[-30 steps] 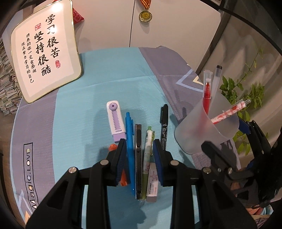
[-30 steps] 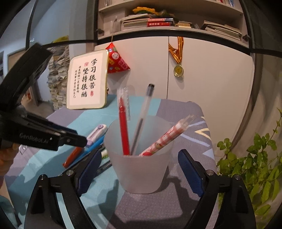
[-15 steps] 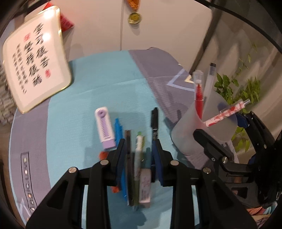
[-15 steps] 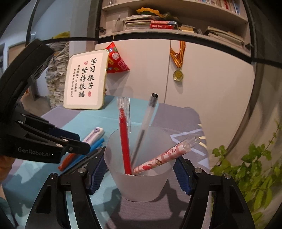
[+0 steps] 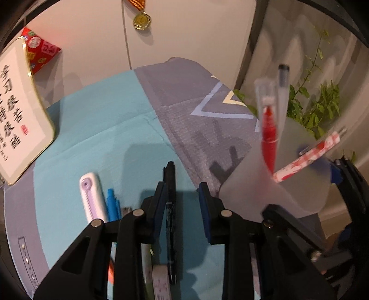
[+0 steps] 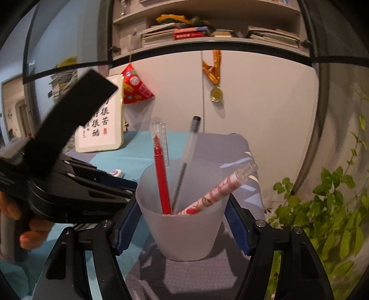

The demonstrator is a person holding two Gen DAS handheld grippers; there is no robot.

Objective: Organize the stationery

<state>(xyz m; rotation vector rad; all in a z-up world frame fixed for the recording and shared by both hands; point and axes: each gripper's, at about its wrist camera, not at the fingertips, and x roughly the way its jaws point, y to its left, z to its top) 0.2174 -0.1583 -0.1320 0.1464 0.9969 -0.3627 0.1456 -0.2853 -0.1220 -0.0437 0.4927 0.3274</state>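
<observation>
Left wrist view first. Close up, the left gripper (image 5: 182,191) points down at the bench (image 5: 103,127), which has a blue and grey cloth on it. Its jaws are released, with a gap between them. A black pen (image 5: 171,230) lies flat in that gap. The pen is right next to one pad, and there is space on its other side, so nothing is squeezing it yet.

Just beside this gripper lie more things in a row: a blue pen (image 5: 111,203) and a white and purple tool (image 5: 92,198). Other pens hide under the gripper, and I cannot tell them apart.

A little further over is the right gripper (image 6: 182,207). Its jaws are clenched on a cloudy plastic cup (image 6: 184,230), one pad on each side. The cup stands on the grey part of the cloth, near the black pen. Three pens are already in it: a red pen (image 6: 161,180), a clear pen (image 6: 186,157) and a red and white patterned pen (image 6: 219,191).

Far back, a framed sign (image 5: 18,122) leans at the edge, and a gold medal (image 5: 141,20) hangs on the cupboard door.

I think the step now is picking up the black pen while the other gripper keeps the cup steady. Next, the left jaws need to go down around the pen and squeeze it. Then the pen needs lifting, tipping up and dropping into the cup. The cup is a bit full, so the new pen needs a free spot.
</observation>
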